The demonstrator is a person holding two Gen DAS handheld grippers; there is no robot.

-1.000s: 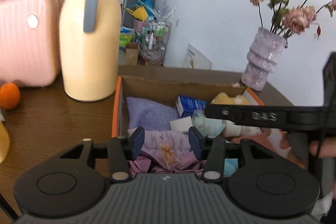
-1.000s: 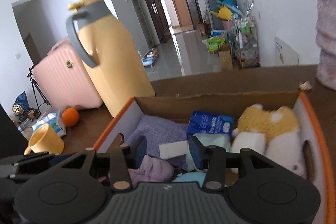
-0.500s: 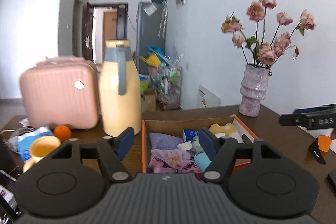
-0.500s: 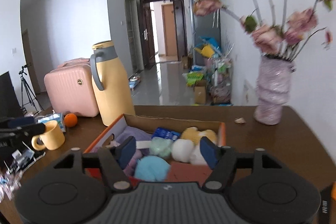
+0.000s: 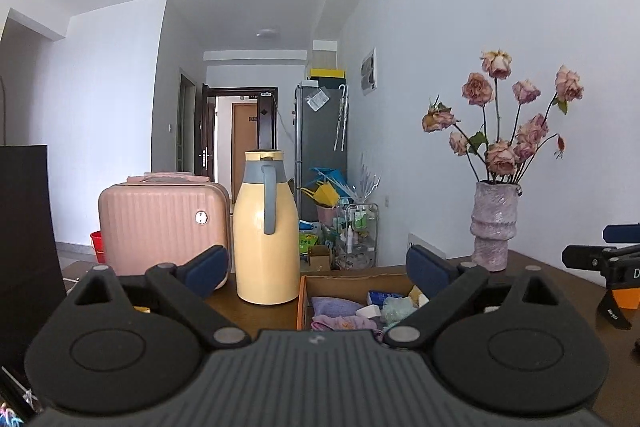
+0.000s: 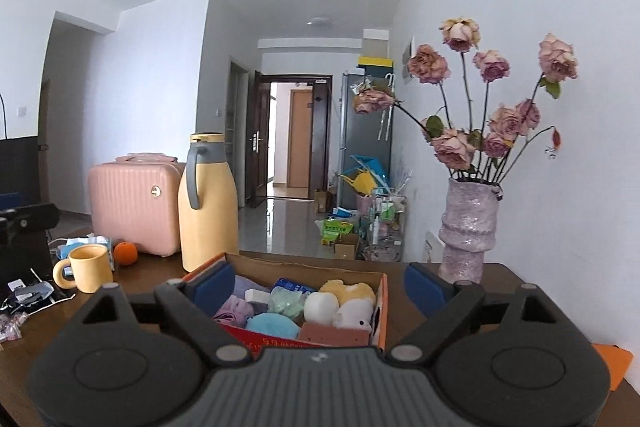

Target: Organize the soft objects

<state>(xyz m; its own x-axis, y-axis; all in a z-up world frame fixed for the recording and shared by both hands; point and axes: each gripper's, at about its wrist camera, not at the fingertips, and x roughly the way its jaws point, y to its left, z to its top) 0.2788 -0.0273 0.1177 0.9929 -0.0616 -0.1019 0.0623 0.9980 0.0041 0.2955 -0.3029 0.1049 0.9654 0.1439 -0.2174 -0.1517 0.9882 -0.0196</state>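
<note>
Both grippers, left (image 5: 316, 269) and right (image 6: 318, 281), have backed off the box (image 6: 382, 307), jaws just opened wide and empty (sorting looks finished).

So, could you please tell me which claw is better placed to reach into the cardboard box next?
Right, probably. The right claw, open and empty, faces the cardboard box squarely, its soft things framed between the fingers. The left claw, also open, sees the box off-centre.
</note>
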